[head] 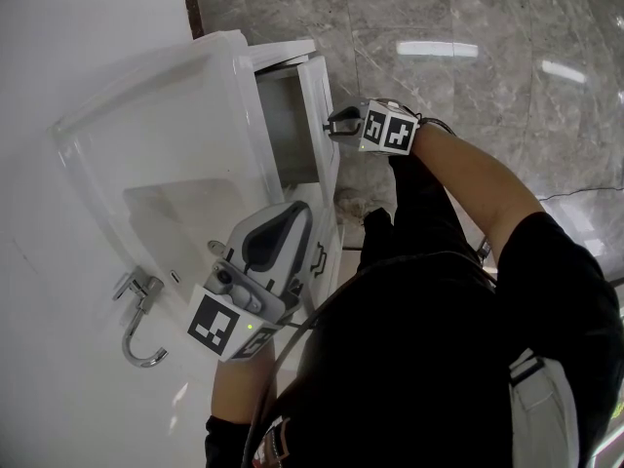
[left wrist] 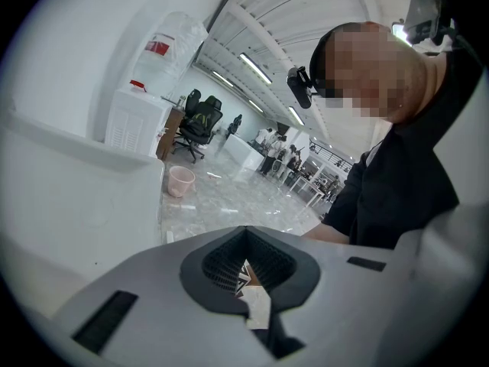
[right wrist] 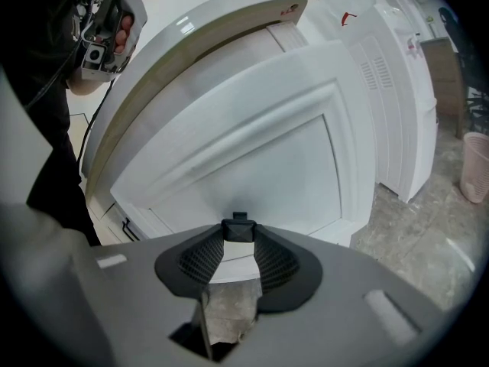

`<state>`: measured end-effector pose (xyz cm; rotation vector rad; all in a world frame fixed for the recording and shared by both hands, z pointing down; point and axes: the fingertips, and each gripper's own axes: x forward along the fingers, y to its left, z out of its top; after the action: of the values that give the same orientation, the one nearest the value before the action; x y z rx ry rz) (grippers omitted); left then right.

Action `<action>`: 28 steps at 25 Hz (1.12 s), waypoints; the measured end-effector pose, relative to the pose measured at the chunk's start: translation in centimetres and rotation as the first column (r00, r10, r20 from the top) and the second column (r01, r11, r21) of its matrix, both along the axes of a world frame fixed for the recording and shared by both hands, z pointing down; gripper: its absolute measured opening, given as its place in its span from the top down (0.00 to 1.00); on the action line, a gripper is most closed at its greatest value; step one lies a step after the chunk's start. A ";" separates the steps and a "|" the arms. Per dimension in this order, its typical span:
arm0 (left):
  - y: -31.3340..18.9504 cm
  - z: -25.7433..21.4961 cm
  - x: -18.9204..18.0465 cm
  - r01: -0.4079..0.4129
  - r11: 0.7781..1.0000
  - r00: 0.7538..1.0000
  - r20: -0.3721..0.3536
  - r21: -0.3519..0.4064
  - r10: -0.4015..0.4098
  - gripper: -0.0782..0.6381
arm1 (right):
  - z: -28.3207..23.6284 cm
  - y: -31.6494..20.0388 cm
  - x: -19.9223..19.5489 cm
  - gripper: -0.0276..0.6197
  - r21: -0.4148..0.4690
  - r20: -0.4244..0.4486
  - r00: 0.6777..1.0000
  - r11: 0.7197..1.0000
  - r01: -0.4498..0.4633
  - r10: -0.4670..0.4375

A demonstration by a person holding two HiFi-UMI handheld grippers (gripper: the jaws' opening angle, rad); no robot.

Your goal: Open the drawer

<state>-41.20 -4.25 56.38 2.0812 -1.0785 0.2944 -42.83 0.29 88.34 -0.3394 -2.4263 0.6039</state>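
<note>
Head view: the drawer (head: 318, 91) is sitting at the far end of the white counter (head: 107, 96). Its front is standing out from the cabinet, with a grey gap showing behind it. There's open marble floor (head: 468, 47) on the right of it and plenty of room on that side. Your right gripper (head: 338, 125) is at the drawer front's outer edge, forearm stretched out ahead of you. Your left gripper (head: 288, 227) is hovering over the counter's near edge, beside the sink (head: 180, 213) and clear of the faucet (head: 139, 320), with your elbow tucked in close.

Left gripper view: the left jaws are pressed together at the tips with nothing between them. The counter edge is running along the left. Beyond it the floor is lying open out to a pink bin (left wrist: 181, 180) and a water dispenser (left wrist: 137, 121).

Right gripper view: the right jaws are pinching the small black handle (right wrist: 239, 229) on the white drawer front (right wrist: 260, 144), and that panel is filling the view. Grey floor is showing under the panel's lower edge and out to the right. Up in the left corner your other hand is holding the left gripper above the counter's rim.
</note>
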 end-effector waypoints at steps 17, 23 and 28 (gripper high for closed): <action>0.2 -0.3 1.1 -0.009 1.000 1.000 0.009 0.004 0.009 0.89 | -0.2 -0.2 2.7 0.77 -0.001 0.003 1.000 1.000 -0.011 0.011; 0.2 -0.4 1.2 -0.004 1.000 1.000 0.018 0.009 0.004 0.89 | -0.1 -0.3 3.8 0.77 0.003 -0.004 1.000 1.000 -0.003 0.003; 0.0 -0.5 1.5 -0.007 1.000 1.000 0.018 0.010 0.007 0.89 | -0.2 -0.4 4.6 0.77 0.001 -0.005 1.000 1.000 -0.010 0.010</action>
<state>-39.67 -4.26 55.90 2.0952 -1.0854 0.3120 -38.26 -0.16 88.13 -0.3255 -2.4242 0.6069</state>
